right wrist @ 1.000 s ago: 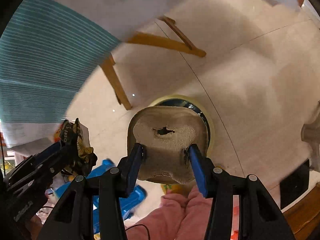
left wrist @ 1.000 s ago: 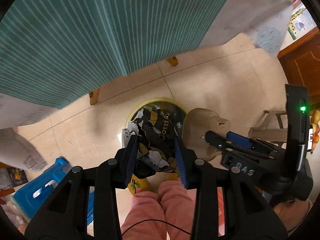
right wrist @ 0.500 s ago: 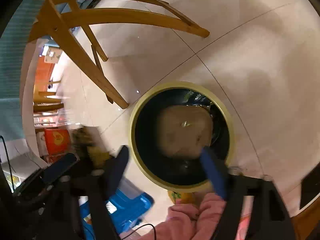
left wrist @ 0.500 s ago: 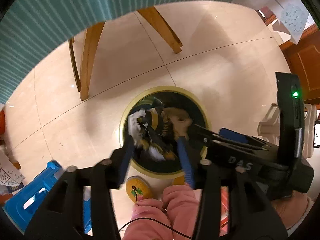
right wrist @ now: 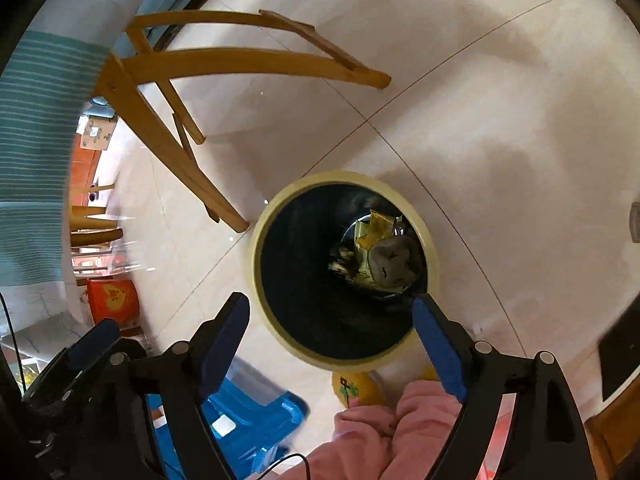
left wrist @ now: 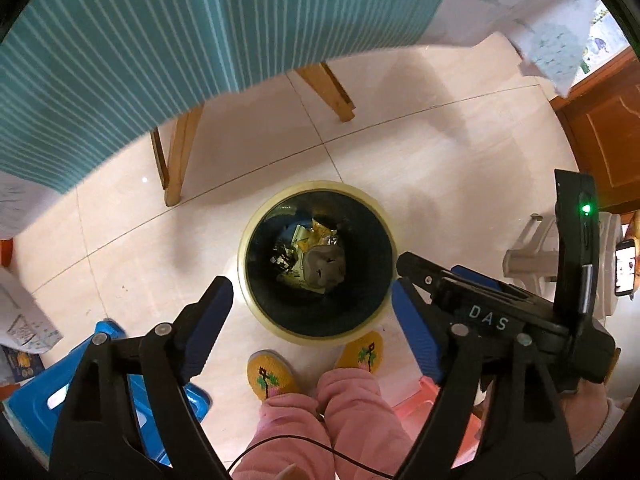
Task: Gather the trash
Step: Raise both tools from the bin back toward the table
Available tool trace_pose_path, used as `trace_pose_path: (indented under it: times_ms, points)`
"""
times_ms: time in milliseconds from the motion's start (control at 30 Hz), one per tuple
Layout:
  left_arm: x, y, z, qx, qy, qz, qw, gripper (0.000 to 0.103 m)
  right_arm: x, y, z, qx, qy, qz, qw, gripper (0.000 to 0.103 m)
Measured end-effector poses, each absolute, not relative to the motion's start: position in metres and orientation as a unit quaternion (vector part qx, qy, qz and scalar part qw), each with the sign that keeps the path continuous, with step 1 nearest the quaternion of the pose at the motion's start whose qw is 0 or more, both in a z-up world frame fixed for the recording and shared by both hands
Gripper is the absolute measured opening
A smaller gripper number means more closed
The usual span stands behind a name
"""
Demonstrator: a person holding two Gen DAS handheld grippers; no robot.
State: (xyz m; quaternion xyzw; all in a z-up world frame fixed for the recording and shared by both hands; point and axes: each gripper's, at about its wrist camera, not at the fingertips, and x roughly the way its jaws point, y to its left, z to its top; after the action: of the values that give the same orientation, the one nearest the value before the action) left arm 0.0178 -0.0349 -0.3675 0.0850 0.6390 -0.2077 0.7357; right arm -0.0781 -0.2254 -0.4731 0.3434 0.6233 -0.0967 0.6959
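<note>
Dark plastic lining makes the inside of the trash bin (left wrist: pixel 316 330) hard to read, and the stuff at the bottom is mostly a jumble. You can pick out a grey-brown pulp tray piece (left wrist: pixel 325 267) lying on yellow wrappers (left wrist: pixel 316 236). Left gripper (left wrist: pixel 312 330) and right gripper (right wrist: pixel 332 338) both hover above the rim, fingers spread wide, holding nothing.

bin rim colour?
Pale cream-yellow rim around a dark interior; clearest in the left wrist view.
</note>
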Motion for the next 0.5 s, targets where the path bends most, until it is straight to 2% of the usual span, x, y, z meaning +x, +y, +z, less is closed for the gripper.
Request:
trace_pose_path:
  times_ms: [167,500]
  points:
    - [0.008,-0.031,-0.308,0.09,0.631,-0.218,0.739,0.079,-0.091,-0.222,-0.415,0.338,0.608,-0.088,0.713,0.085]
    - [-0.007,0.002,-0.167,0.075,0.606,-0.236,0.755,0.078,-0.111,-0.195,-0.265,0.319,0.58,-0.057,0.747,0.085]
